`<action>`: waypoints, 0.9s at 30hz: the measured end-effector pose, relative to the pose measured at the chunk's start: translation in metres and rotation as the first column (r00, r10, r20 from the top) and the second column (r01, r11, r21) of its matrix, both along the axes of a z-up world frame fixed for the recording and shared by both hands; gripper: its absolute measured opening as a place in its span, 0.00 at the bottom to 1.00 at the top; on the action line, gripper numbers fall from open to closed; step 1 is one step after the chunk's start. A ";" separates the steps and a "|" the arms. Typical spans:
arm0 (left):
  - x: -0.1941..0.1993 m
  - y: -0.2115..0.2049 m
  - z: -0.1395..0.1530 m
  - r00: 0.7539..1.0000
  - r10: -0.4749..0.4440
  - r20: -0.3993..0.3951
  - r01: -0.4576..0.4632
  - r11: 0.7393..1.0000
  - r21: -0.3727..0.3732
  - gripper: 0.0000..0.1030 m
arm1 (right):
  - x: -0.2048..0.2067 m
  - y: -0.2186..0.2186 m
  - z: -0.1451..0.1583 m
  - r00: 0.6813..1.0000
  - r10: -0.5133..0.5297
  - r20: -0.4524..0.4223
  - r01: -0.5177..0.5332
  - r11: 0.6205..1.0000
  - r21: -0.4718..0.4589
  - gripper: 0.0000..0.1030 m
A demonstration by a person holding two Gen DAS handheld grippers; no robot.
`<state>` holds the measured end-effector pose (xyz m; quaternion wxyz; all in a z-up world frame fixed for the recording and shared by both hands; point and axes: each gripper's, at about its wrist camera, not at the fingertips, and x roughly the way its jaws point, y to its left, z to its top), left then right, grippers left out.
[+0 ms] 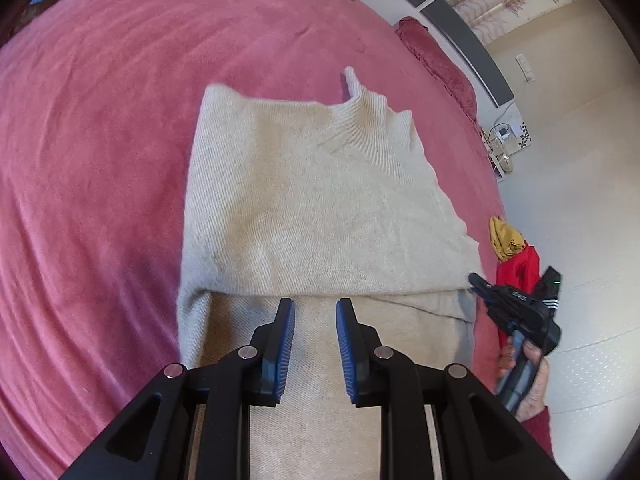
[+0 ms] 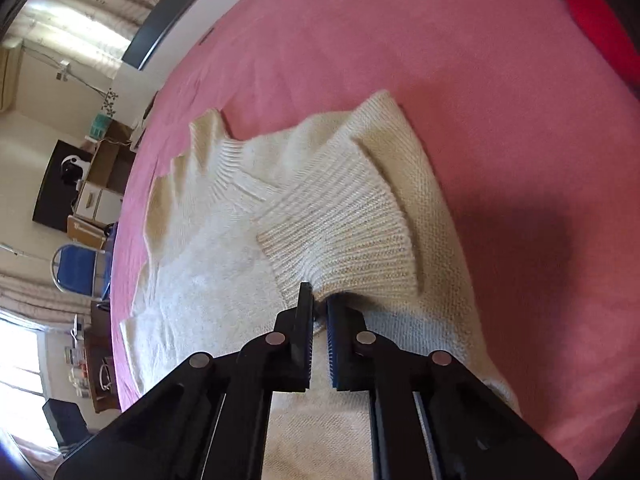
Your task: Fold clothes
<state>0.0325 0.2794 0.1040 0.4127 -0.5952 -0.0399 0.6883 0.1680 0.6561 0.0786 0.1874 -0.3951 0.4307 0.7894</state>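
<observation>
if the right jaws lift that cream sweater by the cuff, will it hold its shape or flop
Probably flop: the sweater is soft knit, already draped in folds on the pink bedspread. The ribbed cuff, pinched in the right gripper, may stretch. It looks bulky, so most would likely drag behind.

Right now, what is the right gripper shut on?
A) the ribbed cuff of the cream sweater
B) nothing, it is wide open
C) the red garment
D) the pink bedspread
A: in the right wrist view the right gripper is pinched on the ribbed cuff of the cream sweater, knit bunched between its pads.
</observation>
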 end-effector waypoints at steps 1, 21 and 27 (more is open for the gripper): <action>-0.001 -0.001 0.004 1.000 0.002 -0.018 -0.002 1.000 0.006 0.20 | 0.002 -0.004 0.010 1.000 0.017 -0.005 -0.016 0.999 0.044 0.05; -0.042 0.049 -0.038 0.989 -0.007 -0.145 -0.025 0.976 -0.216 0.19 | 0.059 0.024 0.028 0.999 0.015 0.034 -0.018 0.997 0.069 0.22; -0.058 0.029 -0.040 0.988 0.025 -0.150 -0.060 0.970 -0.236 0.17 | 0.001 0.034 -0.012 0.989 0.029 0.148 -0.034 0.999 0.033 0.22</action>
